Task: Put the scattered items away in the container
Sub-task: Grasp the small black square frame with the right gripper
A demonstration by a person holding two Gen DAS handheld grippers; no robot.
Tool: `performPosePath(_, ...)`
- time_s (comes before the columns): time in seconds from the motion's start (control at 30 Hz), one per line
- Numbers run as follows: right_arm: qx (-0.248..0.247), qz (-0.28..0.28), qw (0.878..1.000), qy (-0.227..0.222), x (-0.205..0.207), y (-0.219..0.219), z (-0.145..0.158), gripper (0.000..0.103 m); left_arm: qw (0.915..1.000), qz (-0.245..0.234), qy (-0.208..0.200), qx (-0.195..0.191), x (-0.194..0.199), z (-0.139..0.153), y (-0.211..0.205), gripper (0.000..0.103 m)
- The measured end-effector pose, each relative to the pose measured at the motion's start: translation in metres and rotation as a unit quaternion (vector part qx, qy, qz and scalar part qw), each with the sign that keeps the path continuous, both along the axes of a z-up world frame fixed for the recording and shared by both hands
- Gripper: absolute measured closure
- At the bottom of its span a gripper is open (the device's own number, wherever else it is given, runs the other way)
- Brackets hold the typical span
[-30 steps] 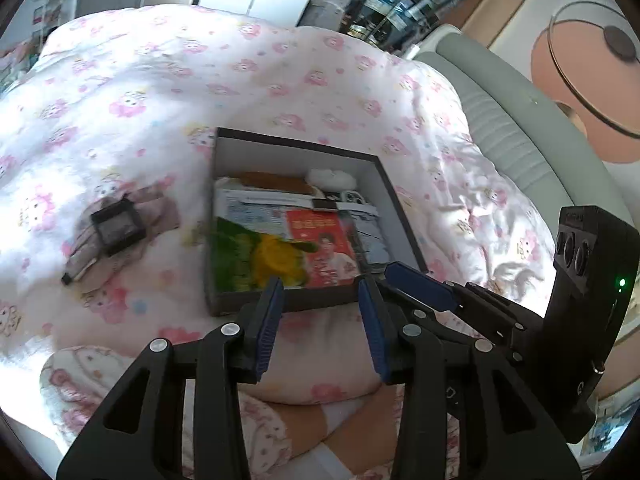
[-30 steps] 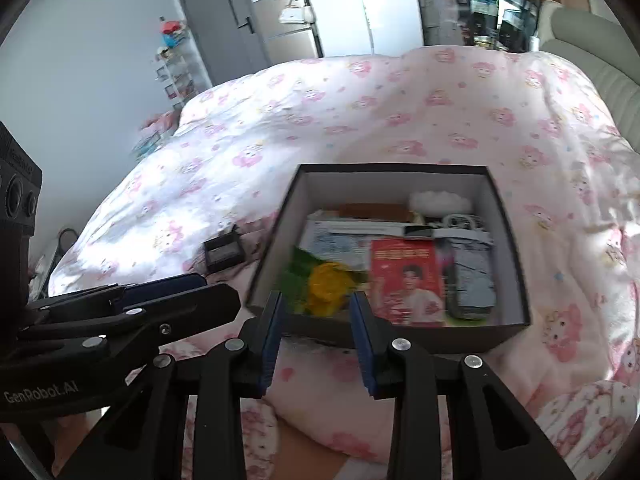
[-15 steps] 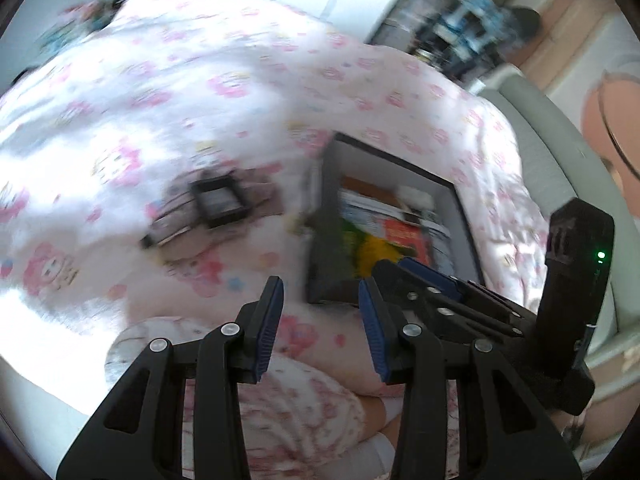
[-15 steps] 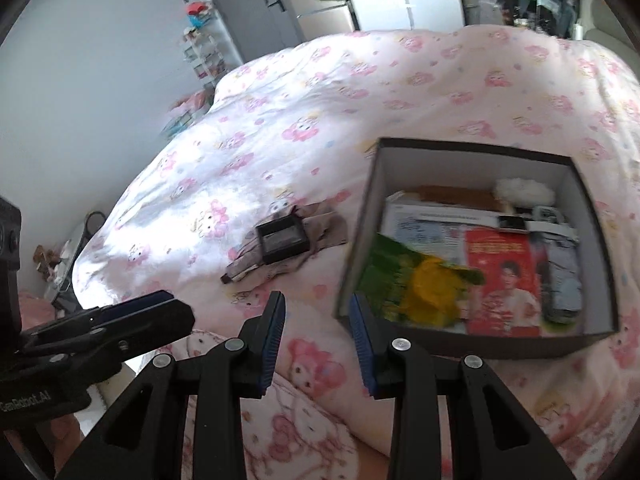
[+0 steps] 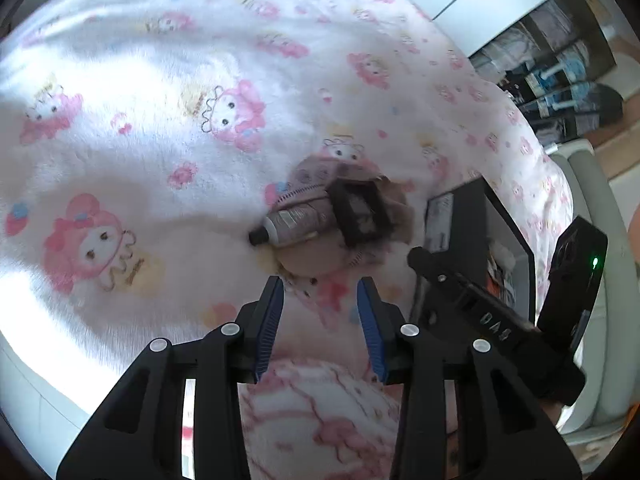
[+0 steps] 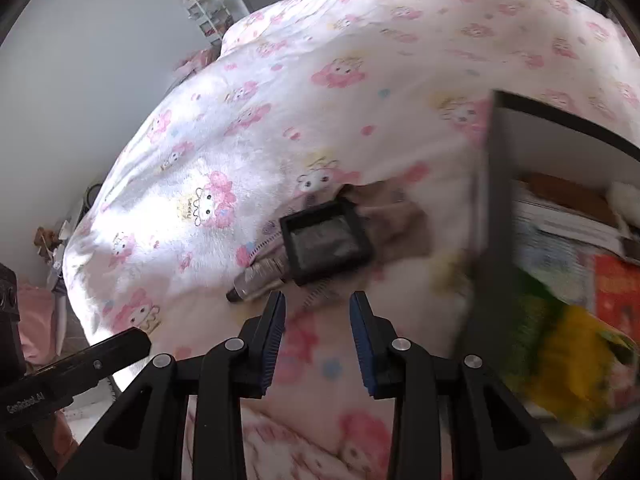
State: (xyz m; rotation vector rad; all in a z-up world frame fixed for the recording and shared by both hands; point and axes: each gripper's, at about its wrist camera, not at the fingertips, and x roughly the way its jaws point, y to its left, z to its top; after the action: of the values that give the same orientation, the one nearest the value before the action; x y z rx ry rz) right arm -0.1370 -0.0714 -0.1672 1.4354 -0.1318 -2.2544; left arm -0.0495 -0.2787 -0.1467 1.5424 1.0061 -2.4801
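A small black square case (image 5: 362, 214) (image 6: 326, 242) lies on a beige zip pouch (image 5: 320, 184) (image 6: 394, 220), with a silver tube (image 5: 288, 226) (image 6: 260, 276) beside it, on the pink patterned bedspread. The dark box (image 6: 494, 208) (image 5: 448, 216) with books and packets inside stands to their right. My left gripper (image 5: 320, 300) is open and empty, just short of the pouch. My right gripper (image 6: 318, 312) is open and empty, just short of the case and tube.
The pink bedspread (image 6: 320, 100) slopes off at the left toward the floor. A grey sofa edge (image 5: 592, 184) is beyond the box. Cabinets and shelves (image 6: 224, 4) stand at the far wall.
Both grippers have swung left from the box toward the pouch, case and tube and moved closer to them. Both have stayed open.
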Motion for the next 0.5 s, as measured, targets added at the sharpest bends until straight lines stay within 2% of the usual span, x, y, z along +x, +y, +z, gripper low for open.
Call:
performPosePath(0.13, 0.042, -0.015, 0.999, 0.003, -0.019, -0.021, -0.022, 0.074, 0.9994, -0.011, -0.032, 0.005, -0.028, -0.016, -0.001, 0.065)
performPosePath(0.33, 0.036, -0.082, 0.996, 0.005, -0.04, -0.016, -0.04, 0.074, 0.9981, -0.026, -0.047, 0.031, -0.067, -0.04, -0.003, 0.065)
performPosePath(0.5, 0.047, -0.075, 0.996, -0.026, -0.058, -0.02, -0.062, 0.073, 0.9935, -0.056, -0.072, 0.069, -0.103, -0.067, 0.002, 0.065)
